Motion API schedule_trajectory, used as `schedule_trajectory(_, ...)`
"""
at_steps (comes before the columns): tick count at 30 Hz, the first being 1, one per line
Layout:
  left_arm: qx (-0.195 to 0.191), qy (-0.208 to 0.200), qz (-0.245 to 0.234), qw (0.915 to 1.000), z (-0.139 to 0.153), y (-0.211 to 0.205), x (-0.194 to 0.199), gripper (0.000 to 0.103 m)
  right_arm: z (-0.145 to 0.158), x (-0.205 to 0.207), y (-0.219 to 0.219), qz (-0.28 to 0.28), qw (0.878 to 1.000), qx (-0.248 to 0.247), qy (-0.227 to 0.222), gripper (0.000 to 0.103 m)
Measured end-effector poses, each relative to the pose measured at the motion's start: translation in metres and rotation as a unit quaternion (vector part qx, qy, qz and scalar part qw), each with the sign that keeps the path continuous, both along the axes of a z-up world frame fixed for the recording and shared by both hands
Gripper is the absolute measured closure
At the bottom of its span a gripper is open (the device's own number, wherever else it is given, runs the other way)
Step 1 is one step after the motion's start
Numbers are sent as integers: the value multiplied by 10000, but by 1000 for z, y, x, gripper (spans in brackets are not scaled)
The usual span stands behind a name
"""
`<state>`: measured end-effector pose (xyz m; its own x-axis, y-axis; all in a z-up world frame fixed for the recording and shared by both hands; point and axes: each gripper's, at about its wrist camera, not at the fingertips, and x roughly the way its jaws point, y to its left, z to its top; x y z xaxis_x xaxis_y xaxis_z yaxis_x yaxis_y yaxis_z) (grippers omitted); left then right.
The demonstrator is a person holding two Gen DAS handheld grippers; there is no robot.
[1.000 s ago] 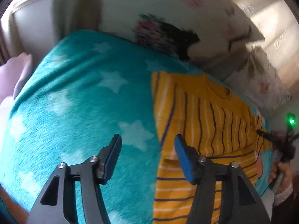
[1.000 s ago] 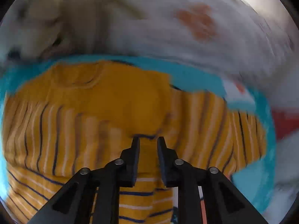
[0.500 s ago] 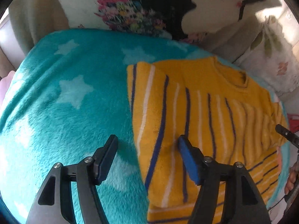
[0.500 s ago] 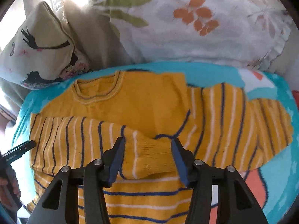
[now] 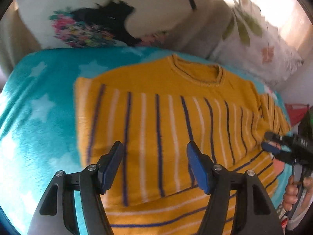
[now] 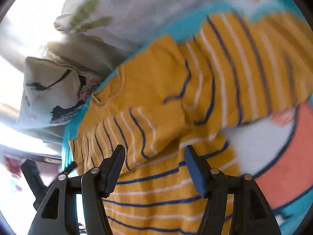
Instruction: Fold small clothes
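Striped sweater (image 5: 156, 121) lies below both grippers' open fingers (image 5: 112, 164)

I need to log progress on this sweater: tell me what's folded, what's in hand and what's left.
Done: one striped sleeve lies folded across the chest of the yellow sweater on the teal blanket.
In hand: nothing; the left gripper and right gripper are both open above the knit, the right's jaws having just been opening.
Left: the other sleeve lies spread out sideways, and the body is unfolded.
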<state>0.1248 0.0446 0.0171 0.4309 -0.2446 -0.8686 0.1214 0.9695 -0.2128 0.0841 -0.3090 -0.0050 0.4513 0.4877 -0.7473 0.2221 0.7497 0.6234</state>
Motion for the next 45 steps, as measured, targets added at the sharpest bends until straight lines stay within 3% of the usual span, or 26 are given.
schedule_trajectory(2,263,9,-84,9996,-11,-9,1,37,-8,9,-2,-209,9997,79,-112,35)
schedule_trajectory(4,482,5,-126,9988,-18,-14,0,37,-10,23,-8,-529,9980,268,-206,43)
schedule_trajectory(5,591,-88,-170,9981,-19,-17,-2,37,-12,31,-11,-692,9970,333,-127,65)
schedule_trajectory(6,680,-111,-215,9974,-19,-19,-3,37,-14,39,-13,-807,9961,349,-19,80)
schedule_trajectory(9,698,-171,-223,9972,-21,-20,-8,37,6,52,-9,-614,9970,408,-245,89)
schedule_trajectory(13,536,-161,-165,9983,-19,-15,-10,36,90,40,13,134,9869,489,-1530,90)
schedule_trajectory(15,508,-147,-137,9985,-19,-13,-10,36,116,24,19,421,9786,379,-1979,90)
schedule_trajectory(16,531,-151,-145,9984,-19,-15,-10,35,116,19,21,485,9790,113,-1979,90)
schedule_trajectory(18,612,-179,-212,9977,-20,-19,-10,31,86,22,21,424,9875,-562,-1412,90)
schedule_trajectory(21,779,-214,-275,9964,-26,-25,-11,30,29,25,12,410,9898,-1235,-584,90)
schedule_trajectory(23,775,-205,-272,9964,-27,-26,-10,29,14,16,9,428,9915,-1174,-365,90)
schedule_trajectory(26,786,-184,-284,9963,-27,-29,-9,26,7,0,0,322,9898,-1367,-231,87)
schedule_trajectory(31,885,-136,-284,9956,-34,-43,3,17,1,-35,-61,-639,9878,-1422,30,80)
schedule_trajectory(34,952,41,-202,9952,-32,-49,9,17,-6,-63,-106,-1248,9855,-1136,146,63)
schedule_trajectory(36,743,242,-24,9969,-24,-50,12,17,-12,-74,-131,-1567,9830,-942,181,58)
schedule_trajectory(39,273,202,272,9991,2,-44,4,17,-16,-87,-169,-2048,9768,-629,25,58)
schedule_trajectory(45,-30,54,876,9961,32,-27,-23,17,-15,-76,-242,-2704,9597,-763,-113,58)
